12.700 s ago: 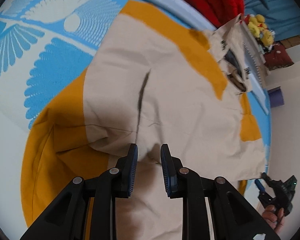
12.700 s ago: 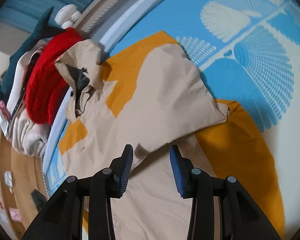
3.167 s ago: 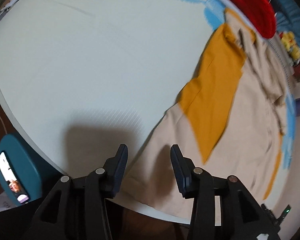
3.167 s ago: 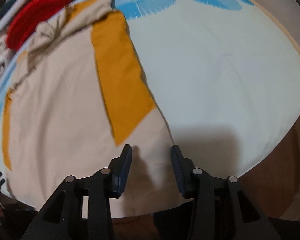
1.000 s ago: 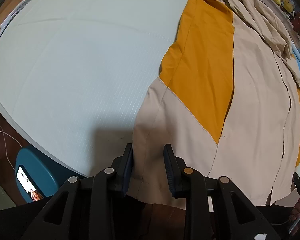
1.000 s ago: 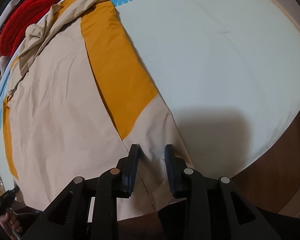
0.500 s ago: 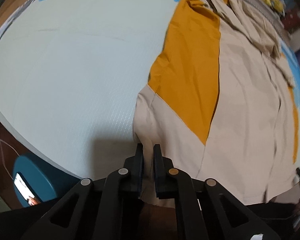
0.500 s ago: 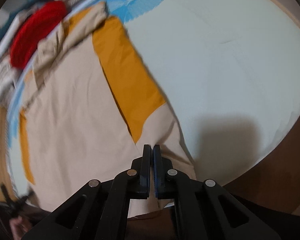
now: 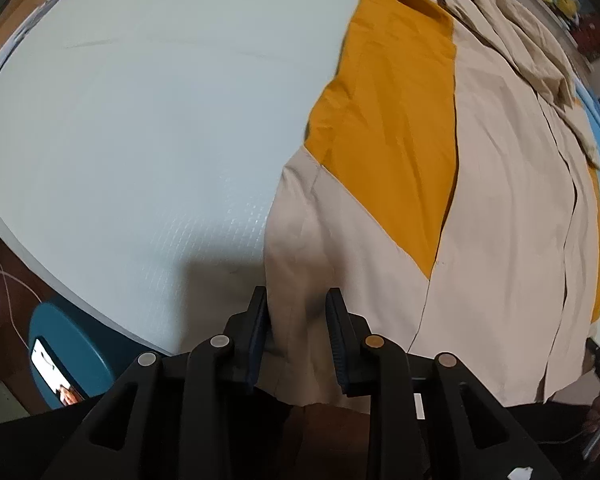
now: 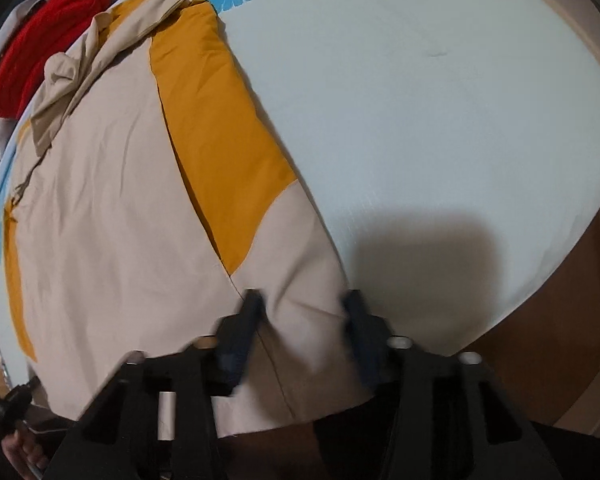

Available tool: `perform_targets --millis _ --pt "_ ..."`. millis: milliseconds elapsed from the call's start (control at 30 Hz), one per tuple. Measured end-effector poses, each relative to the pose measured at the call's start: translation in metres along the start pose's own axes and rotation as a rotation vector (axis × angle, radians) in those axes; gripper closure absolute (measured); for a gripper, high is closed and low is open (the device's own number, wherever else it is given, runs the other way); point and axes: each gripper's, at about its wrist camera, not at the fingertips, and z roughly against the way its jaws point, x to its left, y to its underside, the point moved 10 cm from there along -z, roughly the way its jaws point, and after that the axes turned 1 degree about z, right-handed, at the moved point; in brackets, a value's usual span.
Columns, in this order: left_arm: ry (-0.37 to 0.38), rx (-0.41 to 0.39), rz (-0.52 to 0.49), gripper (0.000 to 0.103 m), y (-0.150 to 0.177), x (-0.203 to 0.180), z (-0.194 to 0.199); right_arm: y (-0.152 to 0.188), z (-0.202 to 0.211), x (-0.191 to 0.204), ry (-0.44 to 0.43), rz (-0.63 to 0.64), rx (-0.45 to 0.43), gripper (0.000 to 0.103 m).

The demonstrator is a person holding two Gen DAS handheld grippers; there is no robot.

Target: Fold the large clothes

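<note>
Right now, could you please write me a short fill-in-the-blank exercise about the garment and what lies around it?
1. The beige garment has panels coloured ____.
2. Beyond the garment's collar lies a knitted item coloured ____.
3. The pale mat under the garment carries a fan pattern printed in ____.
4. Fabric between the fingers of the left gripper is the garment's ____ part.

Missing words: orange; red; blue; beige
</note>
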Motion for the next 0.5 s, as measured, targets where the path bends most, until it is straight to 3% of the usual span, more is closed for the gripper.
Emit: perform_targets --millis 67,133,500 --pt "0.006 -0.004 -0.018 0.096 0.003 -0.009 0.001 0.0 0.004 0.008 -0.023 0.02 -0.015 0.095" --pt "0.009 -0.027 -0.033 0.1 0.002 -0.015 0.01 0.0 0.012 0.011 -0.03 0.029 -0.036 0.097" --pt "0.231 -0.197 -0.159 0.101 -0.003 -0.047 0.125 -0.014 0.13 0.049 -0.293 0.057 -0.232 0.1"
